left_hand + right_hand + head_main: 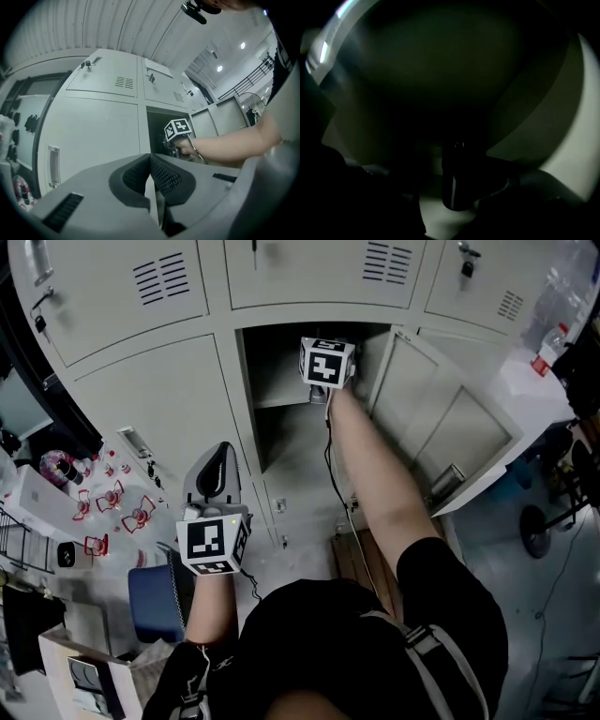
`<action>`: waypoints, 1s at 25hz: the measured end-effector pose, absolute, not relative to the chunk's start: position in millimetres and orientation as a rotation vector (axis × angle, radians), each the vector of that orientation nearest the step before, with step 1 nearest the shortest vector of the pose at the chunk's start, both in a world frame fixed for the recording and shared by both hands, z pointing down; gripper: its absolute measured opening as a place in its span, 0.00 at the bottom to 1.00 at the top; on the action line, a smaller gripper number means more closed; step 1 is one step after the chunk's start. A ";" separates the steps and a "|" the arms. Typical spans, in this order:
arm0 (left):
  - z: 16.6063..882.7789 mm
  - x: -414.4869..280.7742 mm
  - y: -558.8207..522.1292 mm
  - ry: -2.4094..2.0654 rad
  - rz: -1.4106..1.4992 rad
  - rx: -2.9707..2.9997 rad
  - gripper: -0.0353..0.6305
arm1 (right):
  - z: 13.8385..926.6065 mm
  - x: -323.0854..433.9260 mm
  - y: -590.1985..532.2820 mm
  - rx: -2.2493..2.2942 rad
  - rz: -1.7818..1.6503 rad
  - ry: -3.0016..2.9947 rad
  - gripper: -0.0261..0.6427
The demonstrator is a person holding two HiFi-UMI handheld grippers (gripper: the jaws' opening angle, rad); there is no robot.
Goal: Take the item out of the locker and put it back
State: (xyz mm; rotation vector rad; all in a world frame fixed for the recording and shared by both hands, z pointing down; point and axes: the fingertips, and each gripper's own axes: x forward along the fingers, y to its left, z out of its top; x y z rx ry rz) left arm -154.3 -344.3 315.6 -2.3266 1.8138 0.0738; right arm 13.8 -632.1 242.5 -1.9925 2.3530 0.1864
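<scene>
- Grippers, left first?
- Left gripper: we see jaws clenched, empty, facing shut doors.
- Right?
- Right gripper reaches inside locker; we read jaws released, dark item standing between them, gap on its left.

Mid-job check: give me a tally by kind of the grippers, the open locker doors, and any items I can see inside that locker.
Hand-held grippers: 2, the left hand-held gripper and the right hand-held gripper
Open locker door: 1
Dark item in the locker, between the right jaws: 1
Total: 4
</scene>
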 end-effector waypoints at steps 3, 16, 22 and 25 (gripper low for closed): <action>312.2 -157.4 -348.6 1.804 0.073 -2.316 0.07 | 240.7 12.0 -646.1 -1.970 0.170 2.349 0.58; 306.7 -164.7 -361.3 1.783 0.039 -2.272 0.07 | 249.1 23.5 -692.1 -2.077 0.090 2.329 0.64; 310.1 -165.5 -367.5 1.791 0.015 -2.265 0.07 | 253.5 24.8 -710.0 -2.099 0.060 2.342 0.69; 310.4 -167.8 -369.4 1.800 0.011 -2.261 0.07 | 251.8 20.6 -713.8 -2.075 0.074 2.360 0.69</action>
